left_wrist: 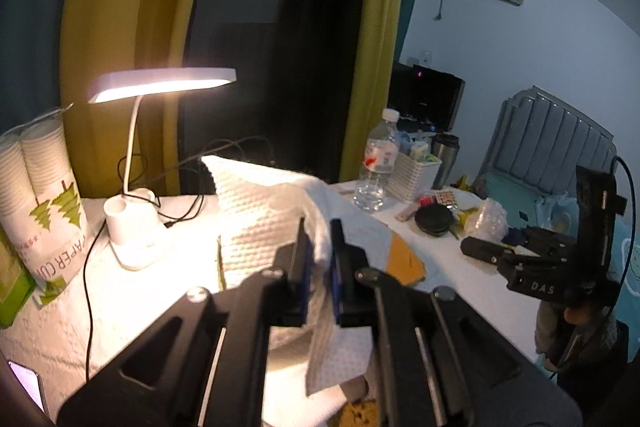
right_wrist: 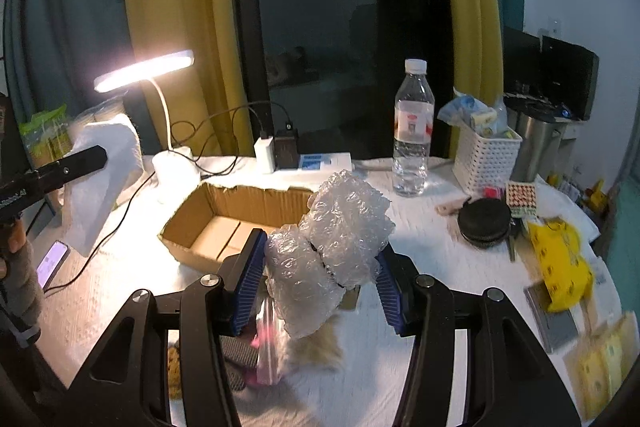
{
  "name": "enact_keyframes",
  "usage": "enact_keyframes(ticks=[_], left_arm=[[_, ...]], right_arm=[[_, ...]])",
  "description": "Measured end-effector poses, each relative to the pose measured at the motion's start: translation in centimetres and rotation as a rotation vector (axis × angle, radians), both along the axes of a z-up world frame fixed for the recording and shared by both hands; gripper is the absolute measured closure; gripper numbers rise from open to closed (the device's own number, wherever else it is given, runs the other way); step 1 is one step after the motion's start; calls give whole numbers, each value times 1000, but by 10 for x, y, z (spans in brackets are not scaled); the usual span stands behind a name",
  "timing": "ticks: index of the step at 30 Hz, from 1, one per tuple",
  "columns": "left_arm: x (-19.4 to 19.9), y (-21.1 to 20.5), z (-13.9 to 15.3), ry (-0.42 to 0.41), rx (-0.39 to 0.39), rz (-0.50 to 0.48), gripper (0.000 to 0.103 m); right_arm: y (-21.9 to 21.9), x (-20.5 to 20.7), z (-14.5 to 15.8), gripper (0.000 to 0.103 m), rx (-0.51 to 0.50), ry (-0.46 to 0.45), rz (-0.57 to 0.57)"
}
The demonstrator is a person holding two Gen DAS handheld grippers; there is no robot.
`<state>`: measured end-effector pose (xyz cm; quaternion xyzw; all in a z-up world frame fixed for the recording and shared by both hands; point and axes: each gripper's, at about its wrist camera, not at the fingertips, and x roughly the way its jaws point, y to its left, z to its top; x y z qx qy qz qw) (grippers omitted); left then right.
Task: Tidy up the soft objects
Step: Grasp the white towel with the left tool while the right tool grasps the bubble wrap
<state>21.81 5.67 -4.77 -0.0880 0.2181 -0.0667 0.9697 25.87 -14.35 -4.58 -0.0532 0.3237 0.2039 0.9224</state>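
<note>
My left gripper (left_wrist: 318, 227) is shut on a white quilted paper towel (left_wrist: 256, 203) and holds it up above the table; the towel hangs down between the jaws. It also shows in the right wrist view (right_wrist: 104, 179) at the far left. My right gripper (right_wrist: 320, 259) is shut on a crumpled wad of bubble wrap (right_wrist: 340, 231), held above the table just in front of an open cardboard box (right_wrist: 224, 223). A pink plastic bag (right_wrist: 266, 343) and a tan furry piece (right_wrist: 320, 347) lie under the right gripper. The right gripper shows in the left wrist view (left_wrist: 480, 251) at the right.
A lit desk lamp (left_wrist: 160, 83) stands at the back left, with cables and a charger (right_wrist: 266, 151). A sleeve of paper cups (left_wrist: 40, 187), a water bottle (right_wrist: 414, 131), a white basket (right_wrist: 486, 159), a steel tumbler (right_wrist: 534, 143), a black round case (right_wrist: 484, 221), a yellow bag (right_wrist: 560, 259) and a phone (right_wrist: 54, 263) are on the white table (right_wrist: 420, 259).
</note>
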Motion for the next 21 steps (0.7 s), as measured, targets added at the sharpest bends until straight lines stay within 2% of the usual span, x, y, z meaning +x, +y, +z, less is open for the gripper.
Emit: enact_keyframes(ticks=[5,15,18,21], left_arm=[[26,3,-11,21,-23,3,95],[87,5,-54,121,-21,15,95],[102,5,-69,169,-18,23,93],[116,4,-84,226,-1,27,79]], right_arm=[[5,22,-8,48,4,6,32],[7,69,-41,48,30,76,47],[11,77,-50,48,28,96,57],[16,85,-59,45,17,116,62]])
